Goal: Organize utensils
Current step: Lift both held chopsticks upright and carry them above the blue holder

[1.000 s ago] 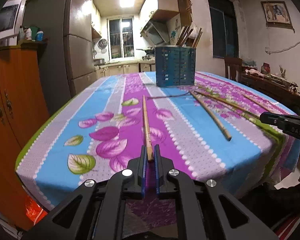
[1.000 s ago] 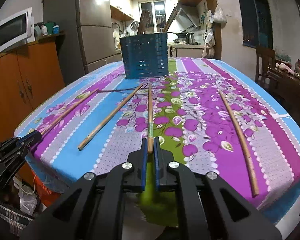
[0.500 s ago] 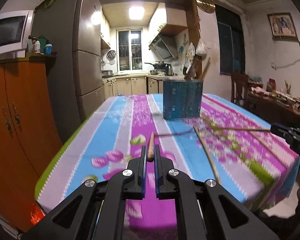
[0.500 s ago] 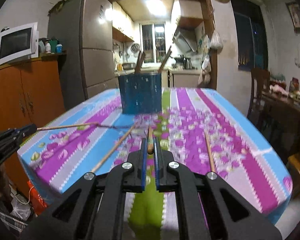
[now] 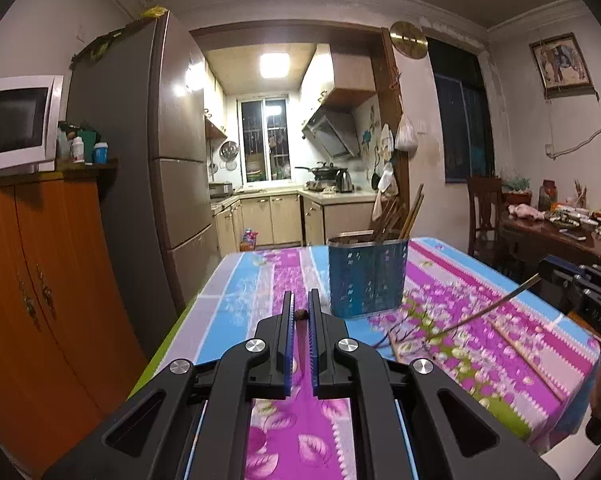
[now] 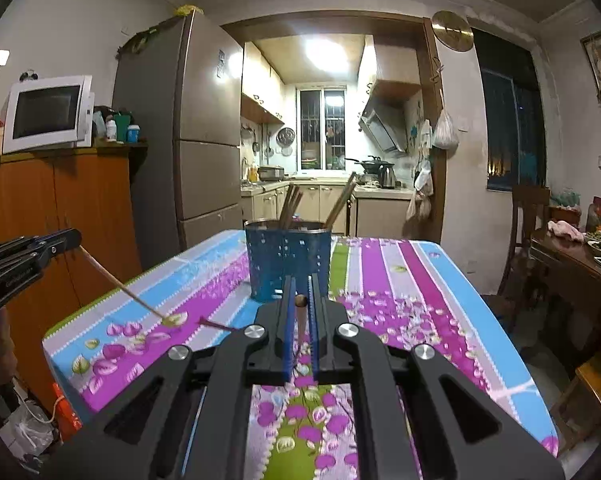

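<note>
A blue perforated utensil holder (image 5: 366, 276) stands on the table with several chopsticks upright in it; it also shows in the right wrist view (image 6: 287, 266). My left gripper (image 5: 300, 314) is shut on a wooden chopstick (image 5: 300, 313), seen end-on between the pads. From the right wrist view that chopstick (image 6: 120, 285) slants down from the left gripper (image 6: 70, 238) toward the cloth. My right gripper (image 6: 300, 300) is shut on another chopstick (image 6: 300, 300), which in the left wrist view (image 5: 484, 312) slants down from the right gripper (image 5: 548, 270).
The table has a striped floral cloth (image 5: 480, 320). An orange cabinet (image 5: 40, 280) with a microwave (image 5: 14, 124) stands left, a fridge (image 5: 160, 160) behind it. A wooden chair (image 5: 484, 216) and a cluttered side table (image 5: 560, 232) stand right.
Both grippers have lifted their chopsticks off the table and tilted up, so the sticks now hang tip-down. The view has risen toward the holder.
</note>
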Demonstrator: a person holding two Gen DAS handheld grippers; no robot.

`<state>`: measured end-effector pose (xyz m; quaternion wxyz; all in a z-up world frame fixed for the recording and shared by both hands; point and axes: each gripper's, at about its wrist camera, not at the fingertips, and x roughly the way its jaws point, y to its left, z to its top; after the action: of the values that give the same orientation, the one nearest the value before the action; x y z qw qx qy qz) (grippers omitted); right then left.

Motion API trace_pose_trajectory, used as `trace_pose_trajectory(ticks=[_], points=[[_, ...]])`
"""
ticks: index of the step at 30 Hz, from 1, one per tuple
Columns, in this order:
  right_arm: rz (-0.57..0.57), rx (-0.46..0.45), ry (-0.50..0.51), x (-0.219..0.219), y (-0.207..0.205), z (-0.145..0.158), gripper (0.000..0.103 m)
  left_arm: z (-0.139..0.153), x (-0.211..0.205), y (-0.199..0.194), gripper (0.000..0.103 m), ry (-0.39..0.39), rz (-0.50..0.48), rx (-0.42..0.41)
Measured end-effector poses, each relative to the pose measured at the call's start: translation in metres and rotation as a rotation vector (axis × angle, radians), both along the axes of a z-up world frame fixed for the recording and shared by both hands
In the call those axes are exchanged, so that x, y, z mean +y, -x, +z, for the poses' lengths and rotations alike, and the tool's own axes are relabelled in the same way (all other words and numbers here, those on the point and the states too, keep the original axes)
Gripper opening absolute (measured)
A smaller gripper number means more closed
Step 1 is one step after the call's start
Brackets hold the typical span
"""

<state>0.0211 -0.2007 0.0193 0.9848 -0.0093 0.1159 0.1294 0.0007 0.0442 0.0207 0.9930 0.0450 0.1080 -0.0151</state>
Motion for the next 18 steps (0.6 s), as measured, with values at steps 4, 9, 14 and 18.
trace_pose_trajectory(ticks=[4,9,14,18], points=[[0.010,-0.029,0.001,-0.001,-0.003,0.014,0.005,0.012,-0.008,-0.003,0.008,-0.015,-0.003,-0.017],[0.025,-0.061,0.012,0.003,-0.006,0.027,0.005,0.018,-0.020,-0.012,0.008,-0.029,0.010,-0.001],[0.047,-0.069,0.009,0.010,-0.011,0.033,0.005,0.023,-0.028,-0.025,0.008,-0.056,0.053,0.009],[0.056,-0.059,-0.001,0.009,-0.017,0.036,0.005,0.026,-0.029,-0.033,0.008,-0.077,0.086,0.014]])
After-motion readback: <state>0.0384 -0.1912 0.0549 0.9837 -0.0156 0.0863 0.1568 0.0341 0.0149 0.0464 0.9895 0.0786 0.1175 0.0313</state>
